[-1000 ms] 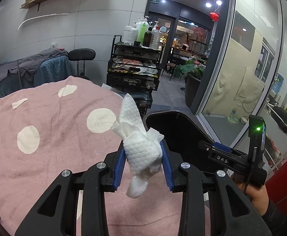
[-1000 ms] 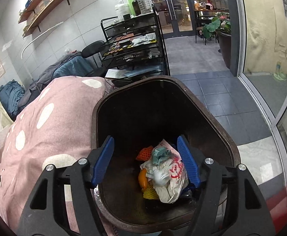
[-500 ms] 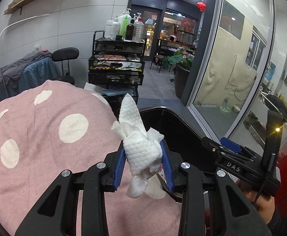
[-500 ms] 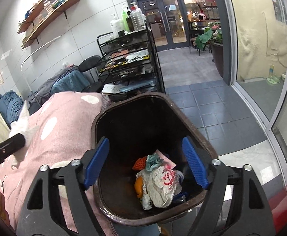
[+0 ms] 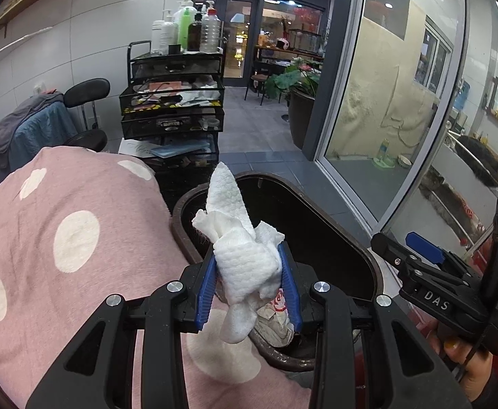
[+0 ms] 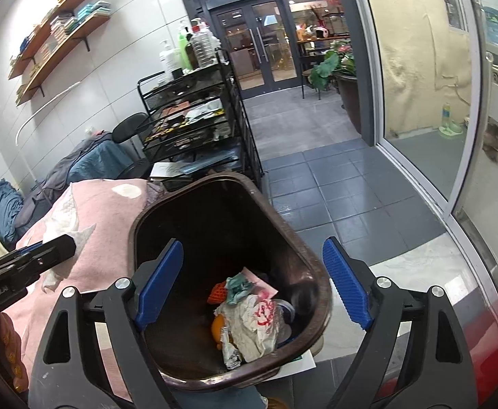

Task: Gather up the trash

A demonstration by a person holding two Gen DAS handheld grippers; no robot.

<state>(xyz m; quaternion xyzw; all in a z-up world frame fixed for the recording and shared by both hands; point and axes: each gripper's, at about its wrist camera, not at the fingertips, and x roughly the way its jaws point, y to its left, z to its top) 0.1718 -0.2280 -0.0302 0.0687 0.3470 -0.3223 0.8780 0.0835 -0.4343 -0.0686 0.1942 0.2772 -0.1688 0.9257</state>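
My left gripper (image 5: 247,276) is shut on a crumpled white tissue (image 5: 242,259) and holds it just over the near left rim of a dark brown trash bin (image 5: 320,238). In the right wrist view that bin (image 6: 303,248) stands below my open, empty right gripper (image 6: 254,284), and several pieces of trash (image 6: 249,320) lie at its bottom. The left gripper (image 6: 44,250) with the tissue (image 6: 63,218) shows at the left edge there. The right gripper's body (image 5: 443,283) shows at the right of the left wrist view.
A pink polka-dot blanket (image 5: 61,238) covers the surface left of the bin. A black wire cart (image 5: 174,109) with bottles stands behind it, with a chair (image 5: 85,95) to its left. Glass doors (image 6: 429,119) and grey floor tiles (image 6: 334,187) lie to the right.
My left gripper has moved right with the tissue, from over the blanket to over the bin's rim. My right gripper has opened wider and pulled back above the bin.
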